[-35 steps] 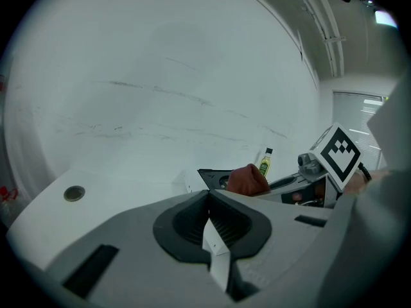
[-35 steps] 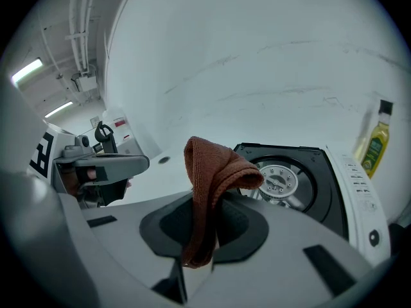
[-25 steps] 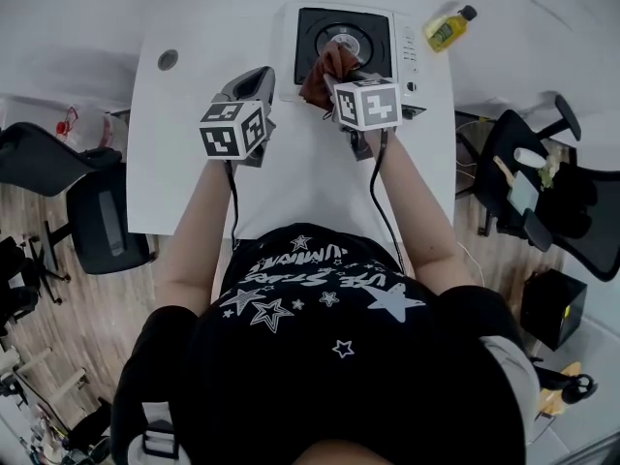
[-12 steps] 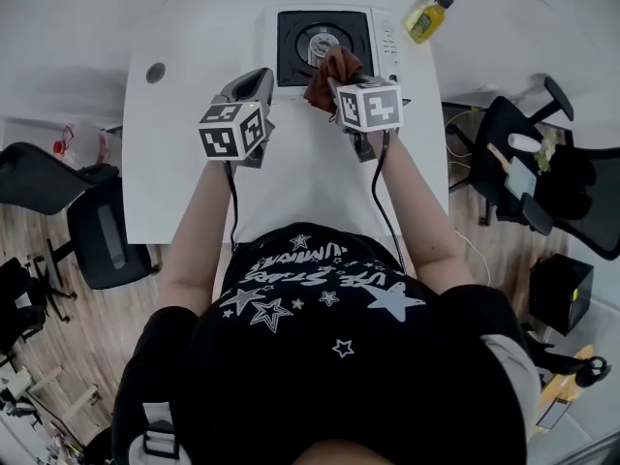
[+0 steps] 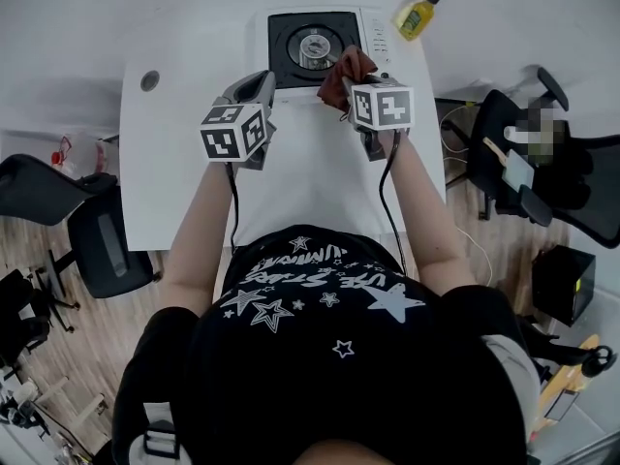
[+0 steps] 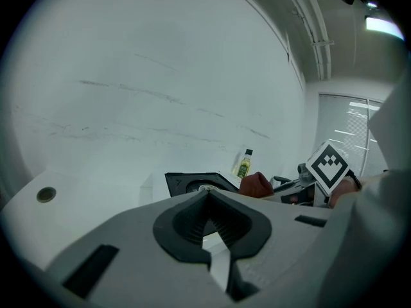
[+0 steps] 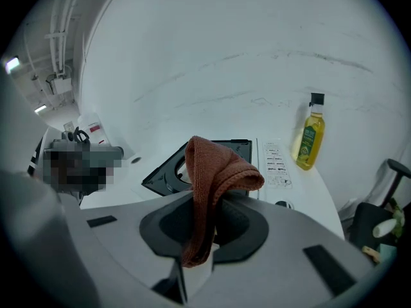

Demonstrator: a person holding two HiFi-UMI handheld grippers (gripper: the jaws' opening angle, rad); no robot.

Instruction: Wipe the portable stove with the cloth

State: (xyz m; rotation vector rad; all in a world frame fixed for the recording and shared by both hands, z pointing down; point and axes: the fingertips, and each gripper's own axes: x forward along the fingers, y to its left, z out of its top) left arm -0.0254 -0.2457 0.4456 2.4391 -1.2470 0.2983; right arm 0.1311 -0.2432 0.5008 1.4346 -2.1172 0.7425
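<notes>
— Two tongs in play? Where?
— Both mid-frame in the head view, above the white table (image 5: 184, 153). Left gripper (image 5: 254, 83): pressed together at the tips, pinching nothing. Right gripper (image 5: 360, 74): clamped on the cloth (image 5: 347, 69).
— And the portable stove (image 5: 287, 29)?
— Upper centre of the frame, at the table's far edge, just beyond both tools. Black top, round burner (image 5: 315, 46) in the middle, white control strip (image 5: 380, 37) along its right side. Further right, a yellow bottle (image 5: 417, 15).
— Looks of the cloth?
— Rust-brown, knitted, folded over on itself. Bunched fold poking up past the tips, loose tail hanging down between the jaws. Hovering by the stove's near right corner, seemingly not pressed on it.
— Step in hand, then?
— Probably the approach, with wiping either not begun or between strokes.
— Next?
— Lowering the fold flat onto the black top, then sweeping across, skirting the burner. Worth keeping the pinch firm.
</notes>
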